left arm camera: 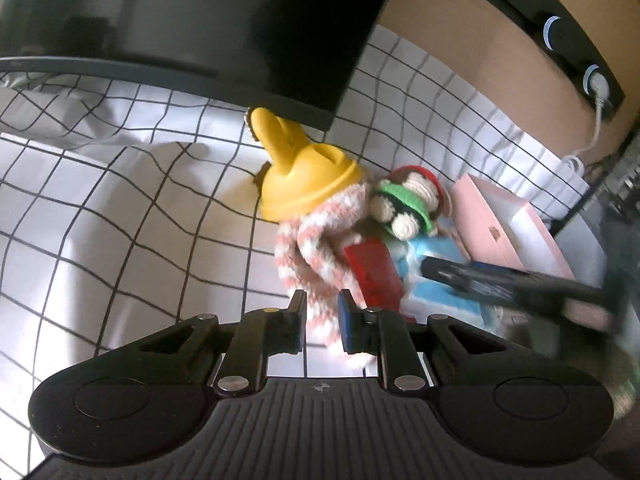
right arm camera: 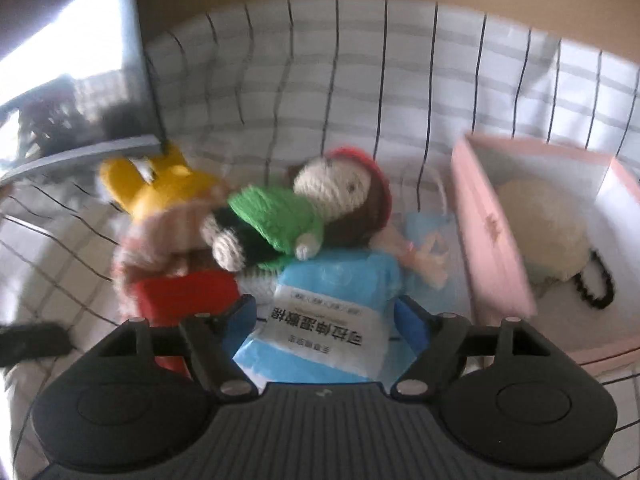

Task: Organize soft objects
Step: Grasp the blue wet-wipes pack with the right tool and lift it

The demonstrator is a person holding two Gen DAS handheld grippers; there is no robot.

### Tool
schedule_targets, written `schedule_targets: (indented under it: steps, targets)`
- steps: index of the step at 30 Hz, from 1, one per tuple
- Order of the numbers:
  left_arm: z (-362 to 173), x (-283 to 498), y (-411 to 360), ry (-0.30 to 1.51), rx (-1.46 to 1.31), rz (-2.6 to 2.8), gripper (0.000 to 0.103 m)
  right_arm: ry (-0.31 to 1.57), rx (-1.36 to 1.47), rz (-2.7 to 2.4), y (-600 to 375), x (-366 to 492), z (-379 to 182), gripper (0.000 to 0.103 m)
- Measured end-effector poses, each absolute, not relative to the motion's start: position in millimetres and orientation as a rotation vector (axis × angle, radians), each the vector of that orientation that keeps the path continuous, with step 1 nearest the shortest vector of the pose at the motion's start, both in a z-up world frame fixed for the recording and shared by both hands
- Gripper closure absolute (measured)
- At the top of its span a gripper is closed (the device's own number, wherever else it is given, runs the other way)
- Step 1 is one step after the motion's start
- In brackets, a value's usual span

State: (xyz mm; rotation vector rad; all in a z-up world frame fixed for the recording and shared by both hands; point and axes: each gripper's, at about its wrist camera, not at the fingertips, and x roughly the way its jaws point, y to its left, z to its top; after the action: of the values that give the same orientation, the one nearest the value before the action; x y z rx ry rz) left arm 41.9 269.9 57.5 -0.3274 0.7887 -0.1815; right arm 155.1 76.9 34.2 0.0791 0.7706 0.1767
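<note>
In the left wrist view my left gripper (left arm camera: 322, 312) is shut on a pink-and-white striped fuzzy sock (left arm camera: 316, 248) that lies by a yellow plastic piece (left arm camera: 304, 176). A crocheted doll (left arm camera: 408, 204) in green with a red cap lies on a red block (left arm camera: 374, 272) and a blue packet (left arm camera: 436, 284). In the right wrist view my right gripper (right arm camera: 326, 312) is open, its fingers on either side of the blue packet (right arm camera: 332, 312). The doll (right arm camera: 304, 208), sock (right arm camera: 160, 236) and red block (right arm camera: 180, 296) lie just beyond it.
A pink open box (right arm camera: 492, 224) stands at the right and holds a cream fluffy item (right arm camera: 540, 224) and a black bead chain (right arm camera: 596, 288). A dark monitor (left arm camera: 200, 28) overhangs the back of the checked cloth (left arm camera: 120, 220). The right gripper shows blurred in the left wrist view (left arm camera: 512, 280).
</note>
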Motion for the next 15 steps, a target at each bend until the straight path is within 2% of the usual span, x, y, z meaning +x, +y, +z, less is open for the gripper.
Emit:
schedule_targets:
  steps: [1, 2, 3, 4, 5, 15]
  targets:
    - [58.3, 38.2, 270.8, 0.788, -0.317, -0.194, 0.085, 0.812, 0.079, 0.169, 81.0, 162.0, 29.2, 0.027]
    - [59.5, 35.1, 271.3, 0.788, -0.305, -0.208, 0.085, 0.844, 0.074, 0.170, 84.0, 165.5, 26.2, 0.034]
    - [58.7, 33.8, 270.1, 0.787, -0.297, -0.221, 0.085, 0.843, 0.068, 0.163, 85.2, 163.0, 27.2, 0.038]
    - [58.2, 32.1, 270.2, 0.789, -0.289, -0.238, 0.085, 0.831, 0.054, 0.170, 86.2, 156.8, 30.9, 0.047]
    - [57.6, 30.5, 270.1, 0.795, -0.286, -0.252, 0.085, 0.826, 0.035, 0.184, 86.3, 149.1, 35.0, 0.050]
    - [43.6, 58.1, 243.0, 0.779, -0.456, -0.195, 0.084, 0.785, -0.071, 0.126, 17.8, 34.7, 54.4, 0.051]
